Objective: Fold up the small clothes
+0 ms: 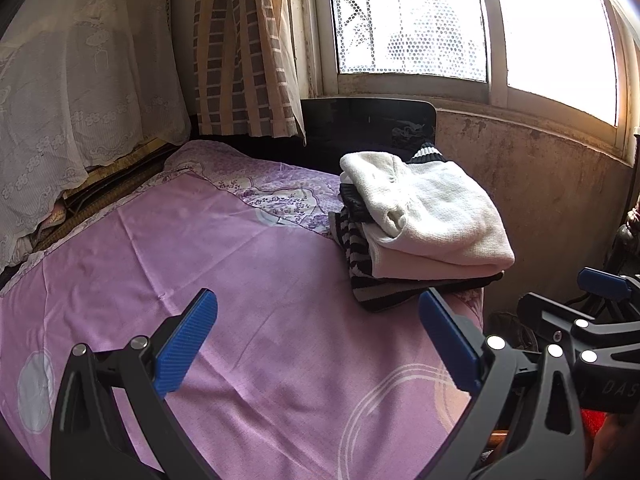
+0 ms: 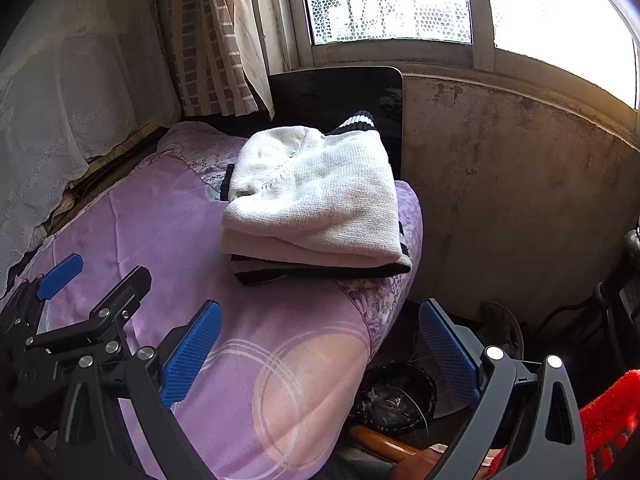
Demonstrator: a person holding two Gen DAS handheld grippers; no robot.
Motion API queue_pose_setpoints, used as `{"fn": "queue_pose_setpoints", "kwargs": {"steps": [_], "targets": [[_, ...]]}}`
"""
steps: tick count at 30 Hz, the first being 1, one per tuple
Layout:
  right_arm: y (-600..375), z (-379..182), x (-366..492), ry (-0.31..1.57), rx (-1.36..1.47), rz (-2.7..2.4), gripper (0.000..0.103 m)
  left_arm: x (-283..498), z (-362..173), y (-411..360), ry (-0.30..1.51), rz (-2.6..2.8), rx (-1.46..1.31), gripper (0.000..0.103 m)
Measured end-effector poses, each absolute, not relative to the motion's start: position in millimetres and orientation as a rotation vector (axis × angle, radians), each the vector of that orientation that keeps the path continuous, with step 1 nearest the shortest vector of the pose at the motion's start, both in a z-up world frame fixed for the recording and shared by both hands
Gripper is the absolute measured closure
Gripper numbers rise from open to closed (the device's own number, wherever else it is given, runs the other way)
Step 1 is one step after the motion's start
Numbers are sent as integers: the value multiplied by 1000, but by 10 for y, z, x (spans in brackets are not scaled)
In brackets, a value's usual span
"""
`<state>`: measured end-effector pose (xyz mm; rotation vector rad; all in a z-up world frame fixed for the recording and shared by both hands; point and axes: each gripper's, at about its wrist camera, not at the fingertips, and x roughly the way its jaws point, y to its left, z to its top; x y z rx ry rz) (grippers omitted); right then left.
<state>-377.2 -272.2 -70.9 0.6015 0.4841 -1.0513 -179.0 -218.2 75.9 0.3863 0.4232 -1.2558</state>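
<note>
White knit on top, a stack of folded clothes (image 1: 420, 220) sits at the far right corner of the bed (image 1: 200, 260), just in front of a dark headboard (image 1: 360, 128) under the window (image 1: 460, 20). Beneath the white sweater (image 2: 316, 196) lie a pale pink layer and a black-and-white striped garment (image 1: 356, 256). Both grippers hover above the purple bedspread near its front edge. The left gripper (image 1: 318, 344) has its jaws spread wide, holding nothing. The right gripper (image 2: 320, 354), over the bed's right edge, is likewise wide open and empty.
</note>
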Motion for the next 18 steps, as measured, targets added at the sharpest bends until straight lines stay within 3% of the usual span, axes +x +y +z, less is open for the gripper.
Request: {"fn": "queue_pose_setpoints", "kwargs": {"steps": [18], "targets": [[-2700, -706, -3797, 477, 609, -1056, 4, -1787, 801, -2190, 416, -1234, 374, 5]]}}
